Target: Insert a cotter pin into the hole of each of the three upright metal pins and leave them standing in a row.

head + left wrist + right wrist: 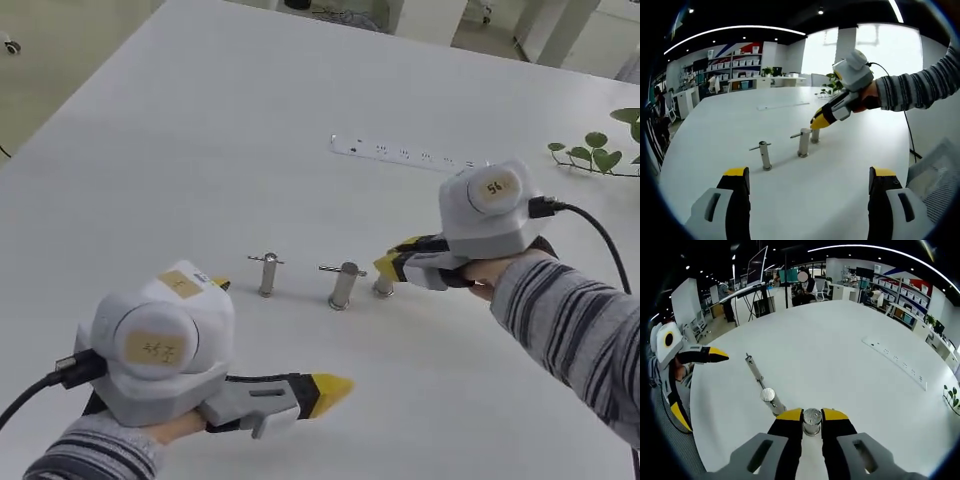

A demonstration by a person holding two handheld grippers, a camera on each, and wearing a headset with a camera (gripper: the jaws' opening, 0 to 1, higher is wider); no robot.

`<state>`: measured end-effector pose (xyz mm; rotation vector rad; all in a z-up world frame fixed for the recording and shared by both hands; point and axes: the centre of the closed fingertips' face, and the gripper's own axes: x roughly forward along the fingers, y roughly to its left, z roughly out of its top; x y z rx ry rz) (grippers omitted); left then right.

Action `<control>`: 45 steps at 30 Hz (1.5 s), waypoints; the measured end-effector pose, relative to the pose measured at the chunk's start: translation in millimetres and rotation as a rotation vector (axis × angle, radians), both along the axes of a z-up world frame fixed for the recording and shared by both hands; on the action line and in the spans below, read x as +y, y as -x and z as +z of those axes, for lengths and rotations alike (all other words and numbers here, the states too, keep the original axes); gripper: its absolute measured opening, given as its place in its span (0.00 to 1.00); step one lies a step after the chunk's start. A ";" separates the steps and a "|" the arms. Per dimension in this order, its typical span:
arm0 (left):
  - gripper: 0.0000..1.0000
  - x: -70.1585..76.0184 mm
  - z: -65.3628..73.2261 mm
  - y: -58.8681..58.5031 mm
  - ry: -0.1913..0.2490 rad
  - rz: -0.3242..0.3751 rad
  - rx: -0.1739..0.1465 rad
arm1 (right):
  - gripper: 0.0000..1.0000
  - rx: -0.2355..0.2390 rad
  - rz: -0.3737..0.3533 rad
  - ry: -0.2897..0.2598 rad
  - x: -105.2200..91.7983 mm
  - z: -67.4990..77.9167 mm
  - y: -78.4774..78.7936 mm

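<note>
Around end pin (812, 421), right gripper (387, 268), down-tilted

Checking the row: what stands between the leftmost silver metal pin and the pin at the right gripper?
Another upright silver metal pin, cotter pin through its top, in the head view.

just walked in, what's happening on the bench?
A person works two handheld grippers on a white table. The right gripper is closed around the end metal pin of three standing in a row. The middle pin and far pin already carry cotter pins. The left gripper is open, holding nothing.
</note>
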<state>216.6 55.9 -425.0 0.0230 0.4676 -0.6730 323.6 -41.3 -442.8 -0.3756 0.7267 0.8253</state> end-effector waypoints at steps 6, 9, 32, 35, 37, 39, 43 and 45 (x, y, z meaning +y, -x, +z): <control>0.99 -0.5 -1.4 0.7 -0.005 -0.006 0.003 | 0.08 0.008 -0.009 -0.010 -6.0 0.4 13.0; 0.99 -1.0 -1.0 1.6 -0.006 -0.010 0.004 | 0.08 0.012 -0.015 -0.021 -6.1 1.7 18.9; 0.99 -2.5 0.2 2.8 -0.005 -0.021 0.004 | 0.08 0.036 0.013 -0.045 16.7 -3.0 65.3; 0.99 -2.5 0.5 2.3 -0.003 -0.020 0.002 | 0.09 0.029 0.023 -0.038 18.8 -3.3 67.7; 0.99 -2.1 1.2 2.2 0.001 -0.017 0.002 | 0.09 0.027 0.025 -0.037 19.7 -3.5 68.9; 0.99 -1.8 1.1 1.8 0.004 -0.016 0.002 | 0.09 0.029 0.025 -0.041 21.0 -3.8 70.8; 0.99 -2.4 0.7 2.1 0.002 -0.017 0.003 | 0.09 0.032 0.029 -0.040 23.7 -7.3 76.5; 0.99 -2.8 0.1 2.2 0.003 -0.018 0.005 | 0.09 0.025 0.031 -0.041 24.3 -7.4 78.6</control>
